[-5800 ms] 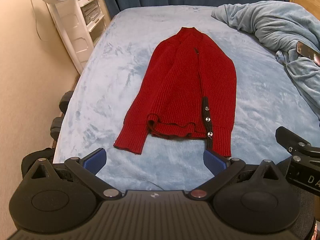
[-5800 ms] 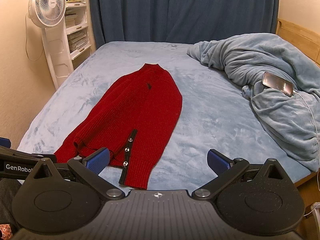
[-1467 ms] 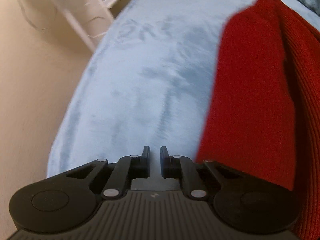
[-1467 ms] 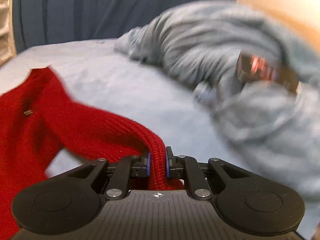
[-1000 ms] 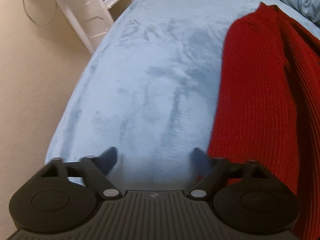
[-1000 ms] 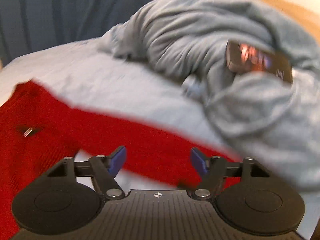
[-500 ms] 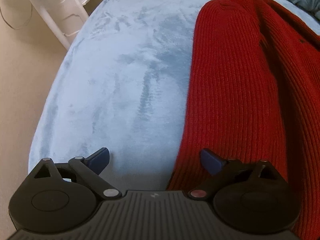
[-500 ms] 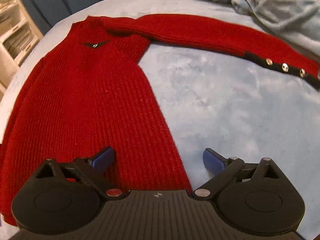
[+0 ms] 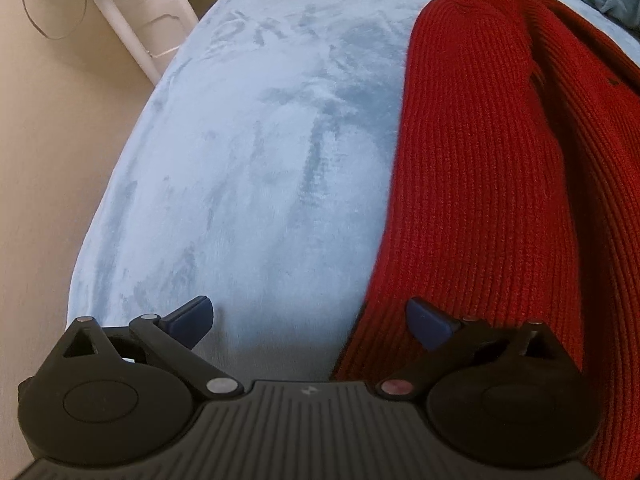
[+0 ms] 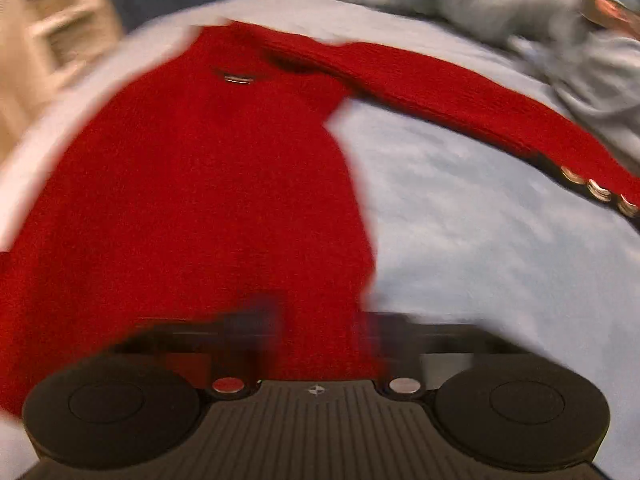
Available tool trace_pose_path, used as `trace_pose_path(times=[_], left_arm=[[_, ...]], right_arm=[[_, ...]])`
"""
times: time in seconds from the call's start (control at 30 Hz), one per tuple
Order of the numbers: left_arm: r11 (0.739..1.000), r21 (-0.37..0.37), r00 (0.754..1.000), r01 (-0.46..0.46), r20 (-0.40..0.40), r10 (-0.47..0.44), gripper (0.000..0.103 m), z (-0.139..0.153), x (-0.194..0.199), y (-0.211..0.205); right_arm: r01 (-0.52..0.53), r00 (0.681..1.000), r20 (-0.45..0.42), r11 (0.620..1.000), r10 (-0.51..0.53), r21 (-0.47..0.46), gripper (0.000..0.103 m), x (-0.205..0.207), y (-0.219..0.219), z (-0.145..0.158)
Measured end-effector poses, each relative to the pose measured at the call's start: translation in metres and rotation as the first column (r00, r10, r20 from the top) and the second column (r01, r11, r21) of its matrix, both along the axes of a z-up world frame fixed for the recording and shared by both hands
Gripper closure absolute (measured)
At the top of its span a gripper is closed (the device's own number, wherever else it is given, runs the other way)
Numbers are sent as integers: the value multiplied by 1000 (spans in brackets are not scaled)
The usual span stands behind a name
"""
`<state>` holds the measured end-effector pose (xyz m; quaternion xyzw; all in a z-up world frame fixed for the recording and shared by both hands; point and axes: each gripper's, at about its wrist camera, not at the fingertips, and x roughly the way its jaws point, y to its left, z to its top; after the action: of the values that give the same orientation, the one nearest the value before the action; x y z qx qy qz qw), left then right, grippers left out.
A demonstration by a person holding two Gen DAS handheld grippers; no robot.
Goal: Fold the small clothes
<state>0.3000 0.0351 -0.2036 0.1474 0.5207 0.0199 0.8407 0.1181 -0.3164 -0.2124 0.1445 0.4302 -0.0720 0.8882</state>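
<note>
A red knit sweater (image 9: 480,160) lies flat on the pale blue bed cover (image 9: 260,140). My left gripper (image 9: 308,308) is open low over the cover, and the sweater's left edge runs between its fingers without being pinched. In the blurred right wrist view, the sweater body (image 10: 200,180) fills the left half. One sleeve (image 10: 440,88) stretches out to the right, ending in a dark cuff with buttons (image 10: 596,190). My right gripper (image 10: 320,320) is closing at the body's lower right edge, with red knit between its jaws and a gap still showing.
A crumpled grey-blue blanket (image 10: 540,12) with a phone (image 10: 608,8) on it lies at the far right of the bed. A white shelf unit (image 9: 132,12) stands by the bed's far left corner. The bed's left edge drops to a beige floor (image 9: 48,160).
The right gripper let go of the sleeve, which now lies stretched out to the right. It swung back over the sweater body, and its jaws have narrowed. The left gripper opened wide at the sweater's left edge.
</note>
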Motion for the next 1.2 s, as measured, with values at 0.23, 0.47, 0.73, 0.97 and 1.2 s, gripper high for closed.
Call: trace_pose_path(times=[0.23, 0.47, 0.73, 0.97, 1.2], left_arm=[[999, 22, 1000, 23, 8, -23, 0, 3, -7, -1], [1000, 6, 1000, -8, 5, 8, 0, -1, -10, 3], [999, -33, 999, 16, -37, -17, 0, -4, -5, 1], [980, -194, 997, 33, -60, -46, 82, -2, -11, -11], [998, 64, 981, -6, 195, -7, 86, 53, 8, -17]], right_arm=[[254, 967, 66, 960, -248, -118, 97, -54, -49, 48], [274, 961, 9, 946, -277, -171, 96, -52, -49, 27], [361, 931, -27, 928, -365, -91, 93, -52, -61, 2], [351, 936, 21, 927, -352, -133, 90, -49, -46, -6], [378, 926, 45, 919, -375, -114, 76, -50, -52, -6]])
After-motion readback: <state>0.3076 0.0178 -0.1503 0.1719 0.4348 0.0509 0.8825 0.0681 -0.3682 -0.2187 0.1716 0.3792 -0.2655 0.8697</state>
